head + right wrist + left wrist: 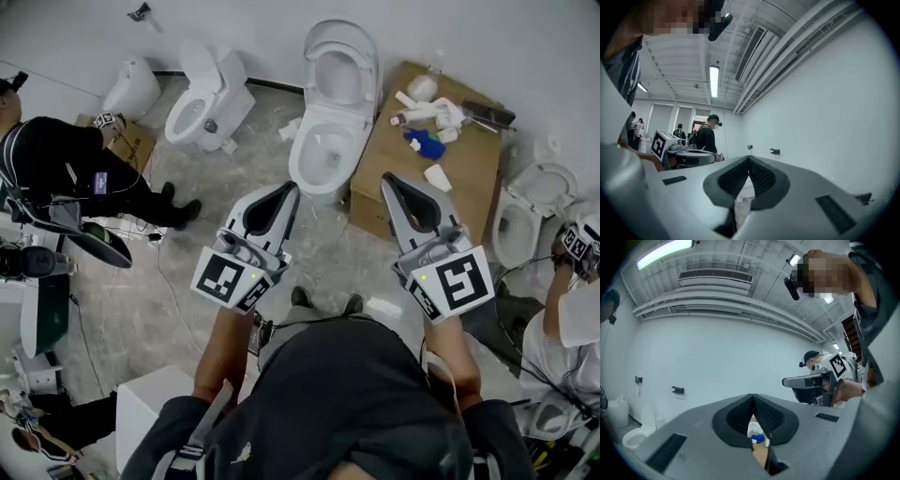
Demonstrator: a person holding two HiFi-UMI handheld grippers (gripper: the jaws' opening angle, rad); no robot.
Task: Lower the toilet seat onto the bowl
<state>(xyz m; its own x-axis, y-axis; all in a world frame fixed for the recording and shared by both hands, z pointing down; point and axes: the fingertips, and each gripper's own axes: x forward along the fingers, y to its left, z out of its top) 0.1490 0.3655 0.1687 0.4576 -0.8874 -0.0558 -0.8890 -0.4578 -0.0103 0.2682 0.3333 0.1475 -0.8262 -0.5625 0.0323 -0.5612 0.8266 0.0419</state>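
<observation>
A white toilet [323, 141] stands on the floor ahead of me in the head view. Its seat and lid [343, 66] are raised and lean back toward the wall, and the bowl is uncovered. My left gripper [292, 190] is held level, short of the bowl's near left side, jaws together with nothing between them. My right gripper [385, 179] hovers to the right of the bowl, over the edge of a cardboard box, also shut and empty. The left gripper [752, 397] and the right gripper [749, 158] show closed jaws in their own views; neither touches the toilet.
A cardboard box [469, 164] beside the toilet carries a blue bottle [427, 143] and white items. More toilets stand at the back left [202, 98], far left [131, 86] and right [530, 211]. A person [66, 164] crouches at left, another [572, 309] at right.
</observation>
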